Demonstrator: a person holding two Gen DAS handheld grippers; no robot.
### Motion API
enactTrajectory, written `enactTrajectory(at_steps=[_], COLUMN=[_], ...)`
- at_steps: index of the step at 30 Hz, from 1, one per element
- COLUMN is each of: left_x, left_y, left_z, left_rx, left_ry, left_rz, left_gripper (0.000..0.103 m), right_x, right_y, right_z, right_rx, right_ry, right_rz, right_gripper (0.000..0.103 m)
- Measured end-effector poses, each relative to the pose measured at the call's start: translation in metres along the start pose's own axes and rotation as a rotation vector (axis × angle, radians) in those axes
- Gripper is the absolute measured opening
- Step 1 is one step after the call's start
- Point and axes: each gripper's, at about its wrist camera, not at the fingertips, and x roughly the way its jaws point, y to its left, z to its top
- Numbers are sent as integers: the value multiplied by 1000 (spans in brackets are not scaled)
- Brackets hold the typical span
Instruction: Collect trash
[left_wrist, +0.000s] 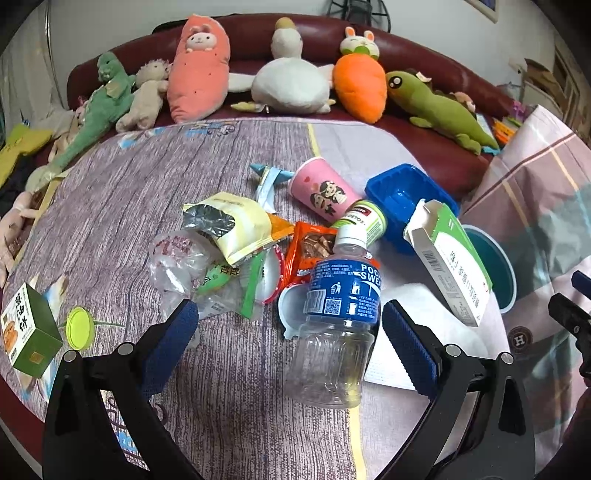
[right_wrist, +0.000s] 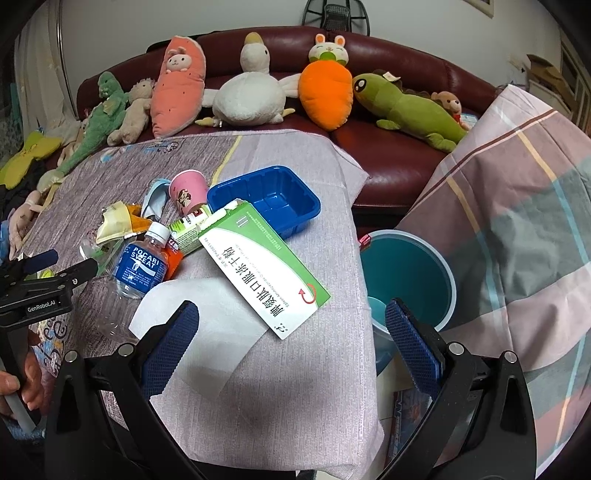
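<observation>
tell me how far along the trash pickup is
Barely begun. The teal bin beside the table seems to hold just one light blue item. Nothing is in hand: the left tool is open around the Pocari Sweat bottle, and the right tool is open and empty. The wrappers, pink paper cup, blue tray and green-and-white carton remain.

Left hand-held gripper (left_wrist: 290, 343) jaws spread, right hand-held gripper (right_wrist: 291, 345) likewise
</observation>
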Motion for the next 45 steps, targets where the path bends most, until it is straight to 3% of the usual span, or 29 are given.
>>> enactTrajectory(at_steps=[45], left_x=[5], left_y=[-11], left_z=[-7], left_rx=[60], left_ry=[27], left_rz=[-37], left_gripper=[99], right_x=[8], right_y=[0], right_z=[4], right_rx=[-13], right_ry=[28], right_rz=[9], right_gripper=[97])
